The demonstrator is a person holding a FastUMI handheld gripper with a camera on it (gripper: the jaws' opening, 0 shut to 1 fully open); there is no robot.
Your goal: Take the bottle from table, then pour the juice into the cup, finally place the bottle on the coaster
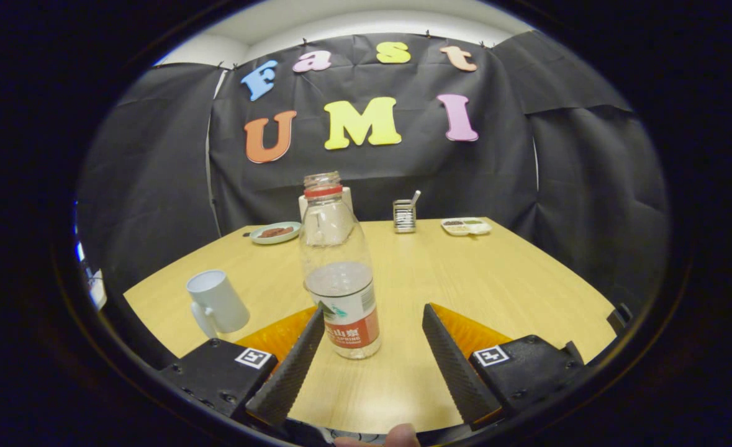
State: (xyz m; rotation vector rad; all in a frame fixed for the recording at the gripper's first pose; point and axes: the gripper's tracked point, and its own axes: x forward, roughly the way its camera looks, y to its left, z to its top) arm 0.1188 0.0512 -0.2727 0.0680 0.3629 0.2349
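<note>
A clear plastic bottle (339,273) stands upright on the wooden table (502,279), uncapped, with a red neck ring, a red and white label and clear liquid up to about half its height. My gripper (373,309) is open around its lower part. The left finger (291,366) lies right against the label, while the right finger (452,366) stands a clear gap away from the bottle. A white cup (216,303) with a handle stands on the table to the left of the left finger, near the table's edge.
At the table's far side stand a green plate (275,233) with brown food, a metal holder (405,216) with a utensil and a white divided dish (466,226). A white object (347,198) is partly hidden behind the bottle's neck. A fingertip (397,436) shows below the gripper.
</note>
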